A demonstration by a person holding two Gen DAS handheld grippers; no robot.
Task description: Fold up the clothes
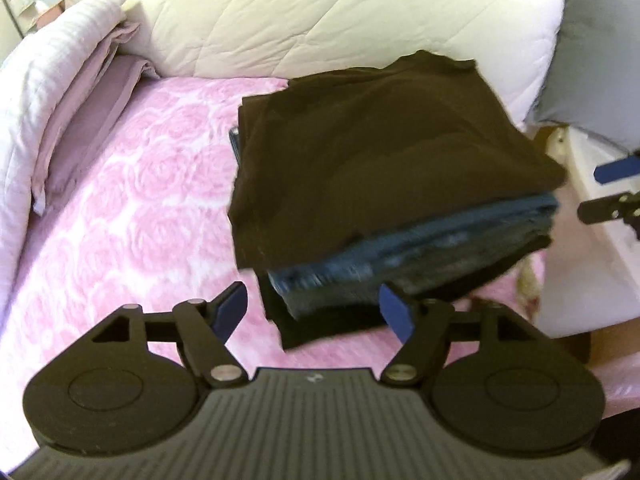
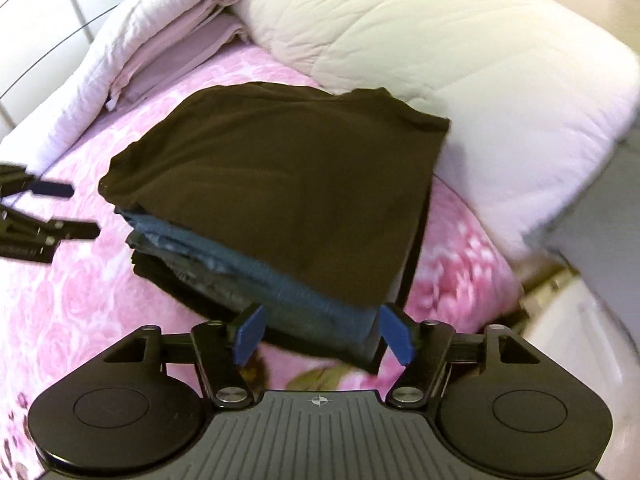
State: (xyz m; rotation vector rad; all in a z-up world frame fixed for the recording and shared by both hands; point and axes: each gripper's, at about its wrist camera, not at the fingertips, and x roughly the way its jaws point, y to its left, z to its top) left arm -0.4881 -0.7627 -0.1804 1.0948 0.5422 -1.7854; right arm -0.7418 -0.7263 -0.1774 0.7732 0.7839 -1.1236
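A stack of folded clothes lies on the pink rose-patterned bed cover point(image 1: 132, 200). A dark brown folded garment point(image 1: 380, 160) lies on top, over folded blue jeans point(image 1: 420, 252) and a black garment point(image 1: 320, 326) at the bottom. My left gripper point(image 1: 314, 314) is open and empty, just in front of the stack's near edge. My right gripper point(image 2: 324, 332) is open and empty, its jaws on either side of the stack's near corner. The brown garment point(image 2: 280, 184) and jeans point(image 2: 280, 284) also show in the right wrist view. Each gripper shows at the other view's edge, the right gripper point(image 1: 612, 188) and the left gripper point(image 2: 60, 208).
A cream quilted duvet point(image 1: 320, 20) is bunched at the back of the bed. Folded lilac bedding point(image 1: 80, 100) lies along the left side. A grey pillow point(image 1: 600, 60) is at the right. White furniture point(image 1: 592, 260) stands beside the bed's right edge.
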